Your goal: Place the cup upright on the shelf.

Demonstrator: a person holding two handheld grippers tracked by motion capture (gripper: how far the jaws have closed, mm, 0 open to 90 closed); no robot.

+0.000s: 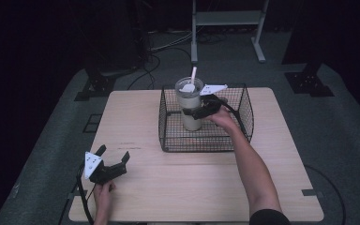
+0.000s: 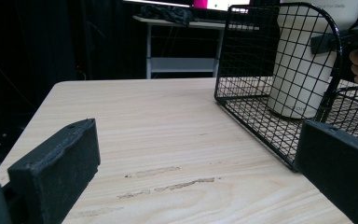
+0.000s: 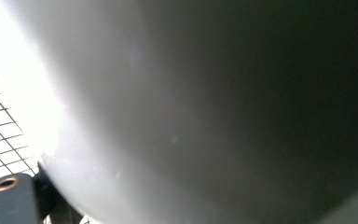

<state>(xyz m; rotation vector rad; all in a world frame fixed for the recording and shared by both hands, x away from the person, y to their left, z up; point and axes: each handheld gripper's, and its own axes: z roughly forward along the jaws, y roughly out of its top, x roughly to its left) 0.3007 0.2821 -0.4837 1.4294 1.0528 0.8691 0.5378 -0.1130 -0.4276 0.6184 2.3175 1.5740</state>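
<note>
- High view: the tall cream-white tumbler with a clear lid and pink straw (image 1: 190, 104) stands upright at the far left of the black wire-mesh basket (image 1: 243, 101), which sits on the far half of the pale wooden table (image 1: 178, 187). The right gripper (image 1: 198, 112) is clamped around the tumbler's middle, reaching in from the right. By my reading the grasp is made, while lifting the cup out, or letting go of it, is left to do. The left gripper (image 1: 114, 156) rests at the near left corner, jaws spread wide, holding nothing.
- Left gripper view: its matte black, blocky jaws stand far apart over bare wood grain with a few scuffed streaks. Through the basket's thin square grid with a rounded rim (image 2: 279, 56), the smooth, slightly tapered tumbler (image 2: 298, 70) rests on the mesh floor.
- Right gripper view: the tumbler's glossy, curved wall (image 3: 205, 107) is pressed up close, bright on the left and shaded on the right; some mesh (image 3: 0, 135) shows at the left.
</note>
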